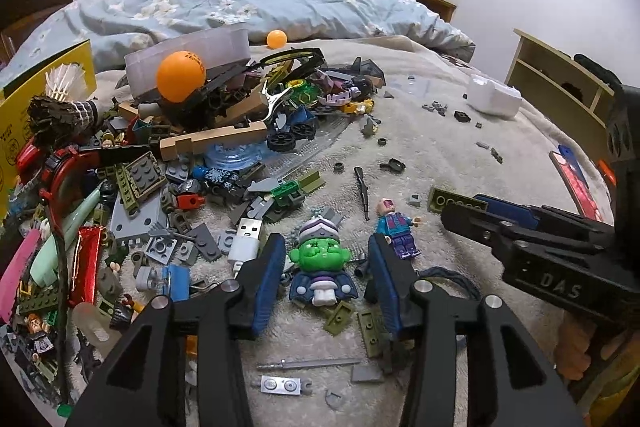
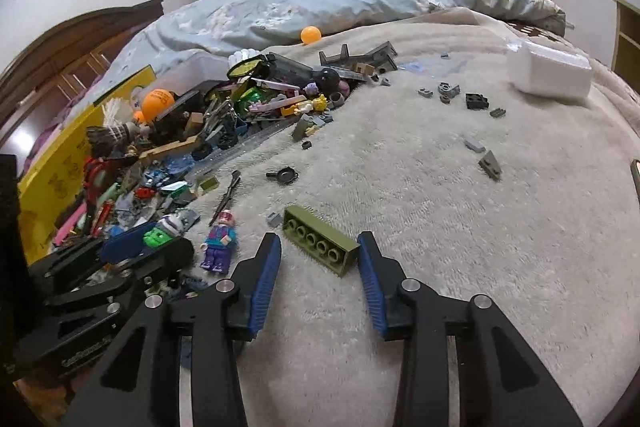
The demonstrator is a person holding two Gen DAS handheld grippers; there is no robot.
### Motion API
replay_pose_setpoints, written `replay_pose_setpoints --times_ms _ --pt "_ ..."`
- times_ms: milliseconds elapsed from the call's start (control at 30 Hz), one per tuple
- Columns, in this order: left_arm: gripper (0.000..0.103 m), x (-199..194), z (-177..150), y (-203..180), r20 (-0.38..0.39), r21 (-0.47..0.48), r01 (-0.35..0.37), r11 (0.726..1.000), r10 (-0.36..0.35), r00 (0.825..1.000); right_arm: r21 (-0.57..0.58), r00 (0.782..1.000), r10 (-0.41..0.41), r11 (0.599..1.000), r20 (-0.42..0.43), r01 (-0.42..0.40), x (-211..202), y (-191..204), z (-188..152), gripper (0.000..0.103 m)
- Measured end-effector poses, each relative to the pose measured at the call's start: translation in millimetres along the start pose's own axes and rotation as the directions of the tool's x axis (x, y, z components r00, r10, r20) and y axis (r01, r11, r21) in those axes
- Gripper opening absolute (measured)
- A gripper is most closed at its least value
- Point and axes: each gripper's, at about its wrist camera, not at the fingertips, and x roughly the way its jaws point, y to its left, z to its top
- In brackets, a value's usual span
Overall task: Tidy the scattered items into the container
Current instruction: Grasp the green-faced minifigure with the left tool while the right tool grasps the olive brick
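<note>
A green-faced toy figure (image 1: 322, 269) lies on the cream blanket between the open fingers of my left gripper (image 1: 326, 251), which is empty. It also shows in the right wrist view (image 2: 160, 234). An olive brick (image 2: 320, 241) lies between the open fingers of my right gripper (image 2: 318, 247), also empty; the brick shows in the left wrist view (image 1: 456, 202). A purple minifigure (image 1: 396, 227) lies between the two grippers, and shows in the right wrist view (image 2: 220, 243). A clear plastic container (image 1: 192, 59) stands behind a heap of bricks and toys (image 1: 168, 163).
A yellow box (image 1: 36, 99) borders the heap at left. Orange balls (image 1: 181, 75) (image 1: 277, 39) sit on the heap and by the blue duvet (image 1: 256, 7). A white foam block (image 2: 550, 73) and small grey pieces (image 2: 476, 101) lie at right. A phone (image 1: 574, 183) lies near the edge.
</note>
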Motion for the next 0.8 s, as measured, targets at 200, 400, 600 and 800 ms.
replay_pose_setpoints --times_ms 200,400,600,800 --pt "0.029 0.8 0.7 3.8 0.0 -0.007 -0.008 1.0 0.008 1.0 -0.02 0.999 -0.033 0.999 0.026 0.033 5.0 4.7 -4.2 0.04" --pt "0.029 -2.5 1.6 5.2 0.002 -0.007 -0.007 1.0 0.007 1.0 -0.023 0.998 -0.046 0.999 0.041 0.047 8.5 13.7 -4.9 0.055" --pt "0.029 -10.6 2.4 10.2 0.011 -0.026 -0.002 1.0 0.003 1.0 -0.035 0.995 -0.091 0.995 0.05 0.093 12.5 18.3 -4.8 0.053" --pt "0.029 -24.9 1.1 12.8 0.021 -0.023 -0.025 0.999 0.025 0.999 -0.025 0.994 -0.096 0.995 0.057 0.098 9.2 16.9 -4.6 0.049"
